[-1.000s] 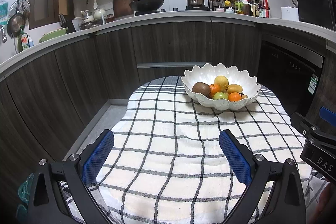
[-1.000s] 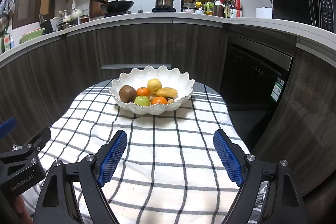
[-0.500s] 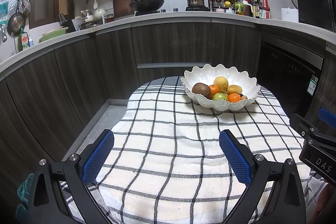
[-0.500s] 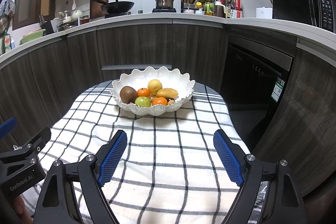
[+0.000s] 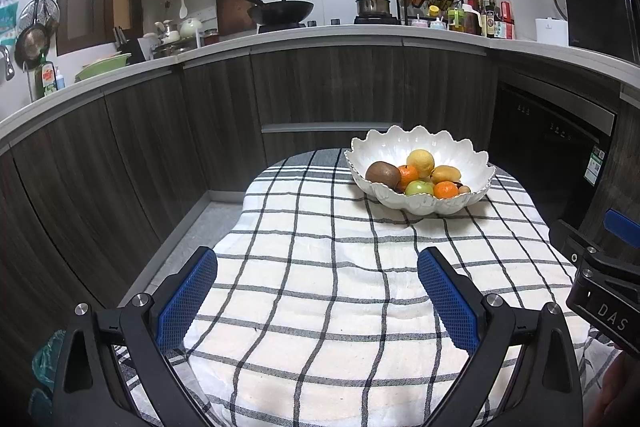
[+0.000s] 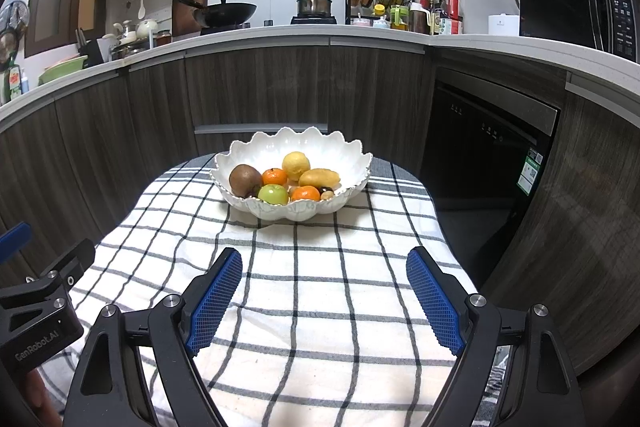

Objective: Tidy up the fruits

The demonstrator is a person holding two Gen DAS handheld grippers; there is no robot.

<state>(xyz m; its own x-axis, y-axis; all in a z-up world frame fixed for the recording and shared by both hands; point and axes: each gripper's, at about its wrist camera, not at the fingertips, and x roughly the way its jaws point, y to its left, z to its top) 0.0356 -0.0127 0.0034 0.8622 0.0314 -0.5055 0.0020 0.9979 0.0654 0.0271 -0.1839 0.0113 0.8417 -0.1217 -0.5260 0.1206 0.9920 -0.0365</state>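
Fruits (image 6: pixel 280 183) in white bowl (image 6: pixel 348 163); "GenRobot.AI" on left gripper (image 6: pixel 36 331).

One white bowl (image 6: pixel 276 211) holds one kiwi (image 6: pixel 245 180), two oranges (image 6: pixel 274 177), one lemon (image 6: pixel 296 165), one green apple (image 6: pixel 273 194), one mango (image 6: pixel 319 177).

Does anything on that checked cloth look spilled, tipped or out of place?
Nothing stands out. The white bowl sits upright on the checked cloth, all the fruit is inside it, and nothing has spilled. The cloth shows only slight wrinkles.
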